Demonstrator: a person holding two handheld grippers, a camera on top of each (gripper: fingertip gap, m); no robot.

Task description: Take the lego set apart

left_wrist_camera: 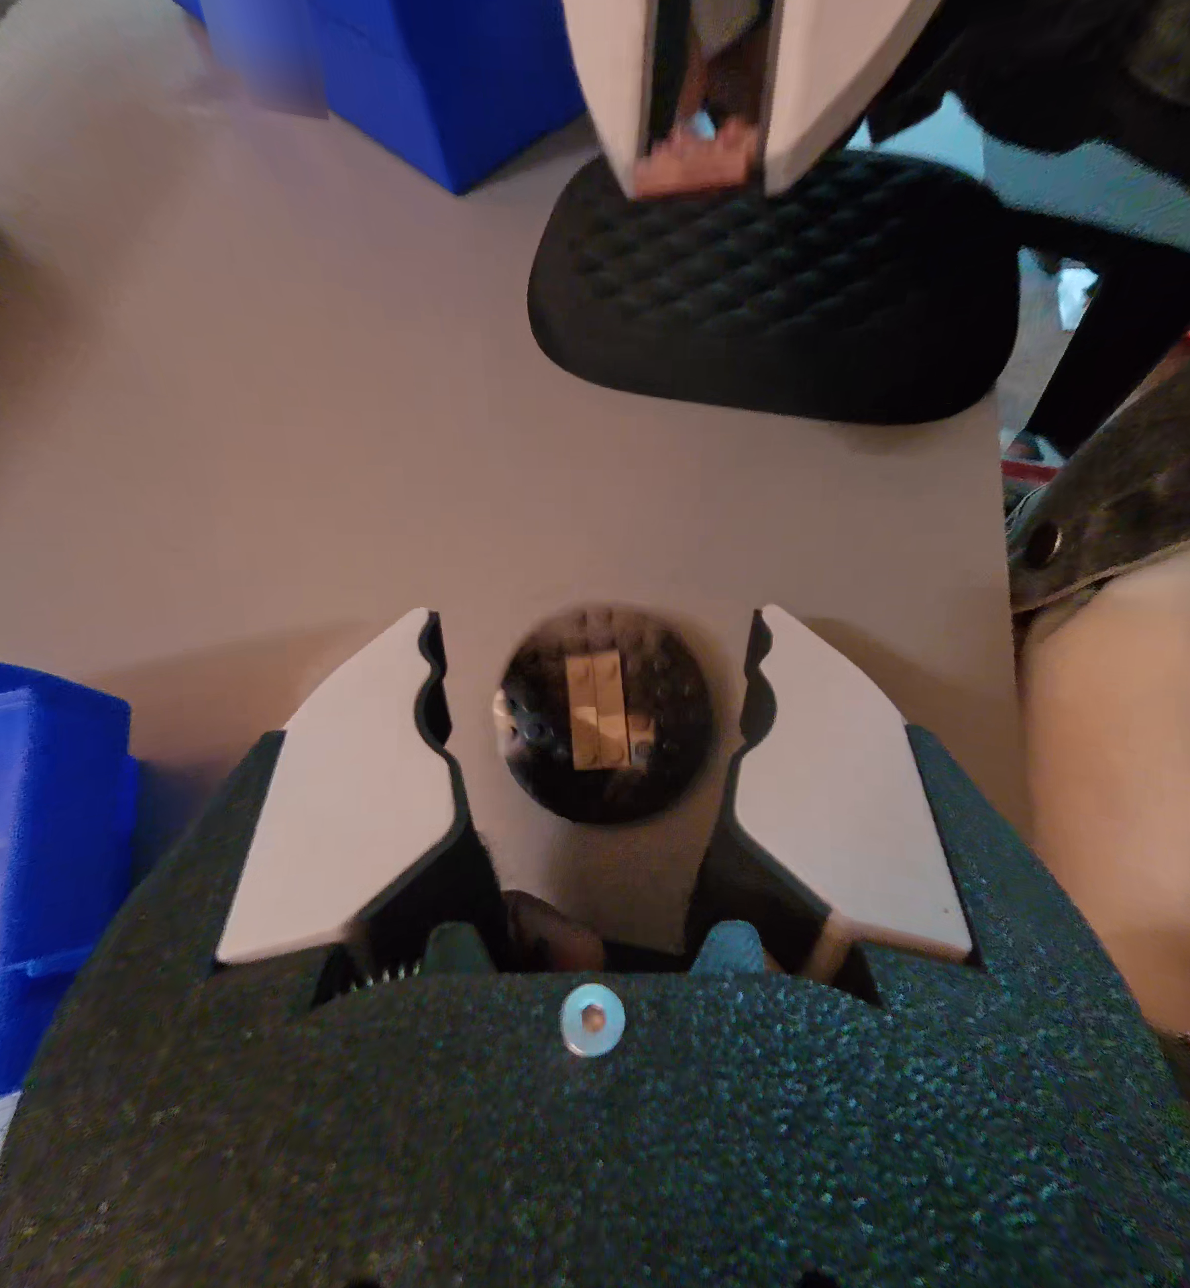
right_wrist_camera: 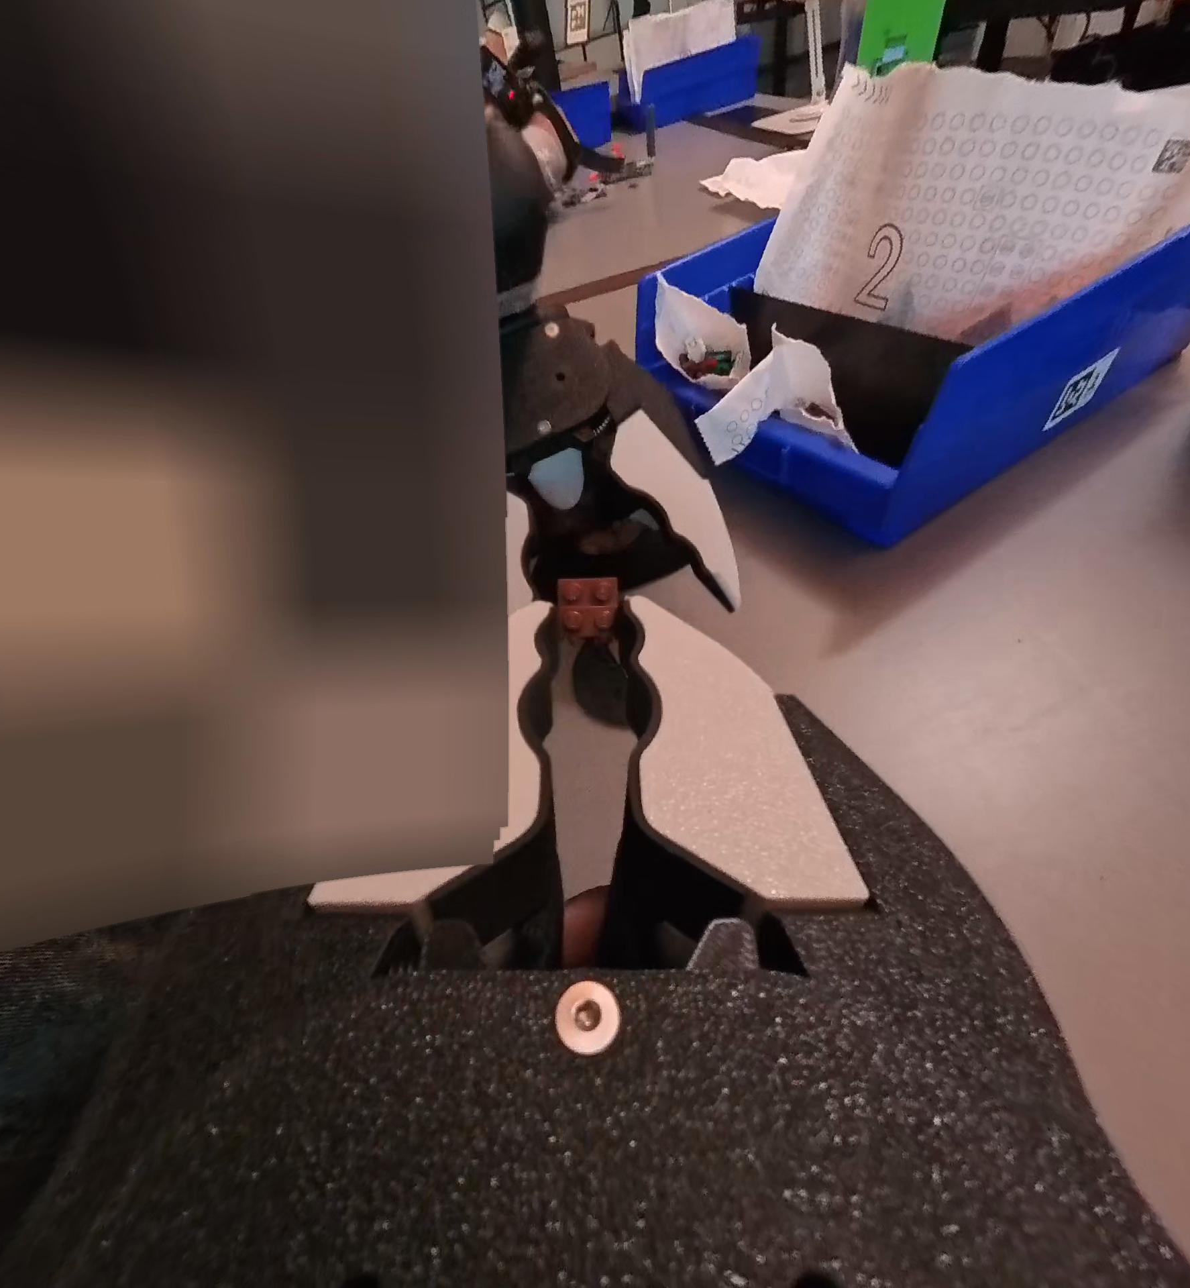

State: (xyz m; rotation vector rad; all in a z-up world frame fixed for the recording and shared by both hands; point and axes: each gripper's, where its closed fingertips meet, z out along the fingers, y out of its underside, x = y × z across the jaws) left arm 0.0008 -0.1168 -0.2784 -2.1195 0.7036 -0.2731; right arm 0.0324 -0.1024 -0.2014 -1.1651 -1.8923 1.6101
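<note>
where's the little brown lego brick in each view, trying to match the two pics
Left wrist view: the brown brick is at the top, right of centre, clamped in the right gripper in front of a black chair seat.
Right wrist view: the same brick sits near the middle, pinched at this gripper's tips.
Shared landmark: the round black lego base, also visible just below the brick.

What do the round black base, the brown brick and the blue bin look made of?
Round black base: hard glossy plastic, studded top. Brown brick, pinched in the right tool: moulded plastic, crisp studs, slight sheen. Blue bin: rigid smooth plastic, probably moulded, with thick walls.
</note>
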